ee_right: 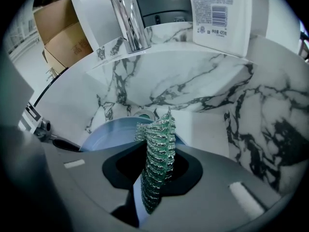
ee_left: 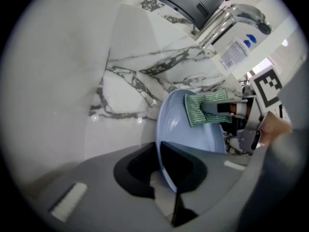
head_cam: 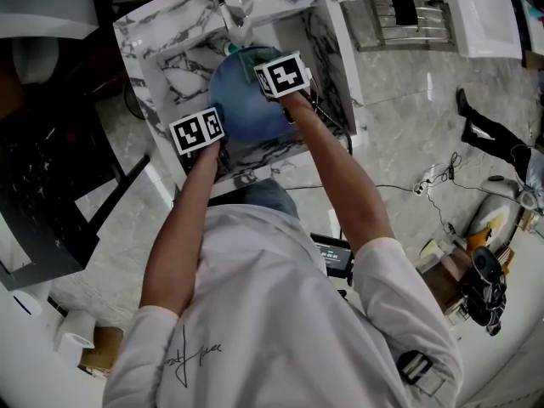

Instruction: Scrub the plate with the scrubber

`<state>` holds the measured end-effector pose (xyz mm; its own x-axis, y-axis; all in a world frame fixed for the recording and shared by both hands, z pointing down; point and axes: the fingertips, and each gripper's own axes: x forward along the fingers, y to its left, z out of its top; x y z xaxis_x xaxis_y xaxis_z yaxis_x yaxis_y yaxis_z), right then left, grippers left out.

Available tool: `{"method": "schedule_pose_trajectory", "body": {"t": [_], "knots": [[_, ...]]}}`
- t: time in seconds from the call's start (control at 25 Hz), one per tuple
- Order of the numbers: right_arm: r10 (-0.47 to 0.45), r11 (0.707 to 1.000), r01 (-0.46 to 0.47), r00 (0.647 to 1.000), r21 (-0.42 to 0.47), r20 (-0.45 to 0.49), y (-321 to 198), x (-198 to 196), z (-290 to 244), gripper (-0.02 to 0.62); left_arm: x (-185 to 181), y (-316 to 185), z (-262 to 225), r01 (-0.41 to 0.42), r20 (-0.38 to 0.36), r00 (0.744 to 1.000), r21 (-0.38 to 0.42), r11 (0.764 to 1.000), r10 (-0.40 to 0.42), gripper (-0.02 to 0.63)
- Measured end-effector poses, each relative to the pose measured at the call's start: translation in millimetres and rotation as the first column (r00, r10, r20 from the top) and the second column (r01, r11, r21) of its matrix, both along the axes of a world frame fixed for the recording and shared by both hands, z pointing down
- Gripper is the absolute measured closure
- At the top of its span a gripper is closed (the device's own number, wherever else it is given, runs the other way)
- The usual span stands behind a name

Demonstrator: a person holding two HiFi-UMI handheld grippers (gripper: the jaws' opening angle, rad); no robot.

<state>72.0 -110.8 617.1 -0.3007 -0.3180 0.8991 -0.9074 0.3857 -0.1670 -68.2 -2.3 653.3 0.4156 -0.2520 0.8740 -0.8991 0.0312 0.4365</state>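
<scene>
A pale blue plate (head_cam: 242,100) (ee_left: 190,139) (ee_right: 113,132) is held on edge inside the marble sink (head_cam: 170,58). My left gripper (head_cam: 204,138) (ee_left: 159,175) is shut on the plate's rim, which runs between its jaws. A green mesh scrubber (ee_left: 203,108) (ee_right: 157,153) lies against the plate's face near its upper part. My right gripper (head_cam: 285,83) (ee_right: 157,178) is shut on the scrubber, which stands upright between its jaws.
A chrome tap (ee_right: 126,18) (ee_left: 227,21) stands at the sink's back edge, with a white bottle (ee_right: 219,16) beside it. The sink drain (ee_right: 143,114) shows just behind the plate. Cardboard boxes (ee_right: 63,37) stand to the left.
</scene>
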Motion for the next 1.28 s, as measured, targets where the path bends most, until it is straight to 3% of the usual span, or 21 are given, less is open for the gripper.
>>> {"method": "schedule_pose_trajectory", "body": {"t": [1.0,1.28], "knots": [[-0.026,0.998,0.038,0.982,0.058,-0.189,-1,44,-9,0.528,-1,0,0,0.017,-0.003,1.000,0.005,1.000,-0.017,0.520],[-0.038,0.999,0.039,0.979,-0.002,-0.199,14,49,2,0.528,-1,0,-1,0.027,-0.006,1.000,0.006,1.000,-0.027,0.520]]}}
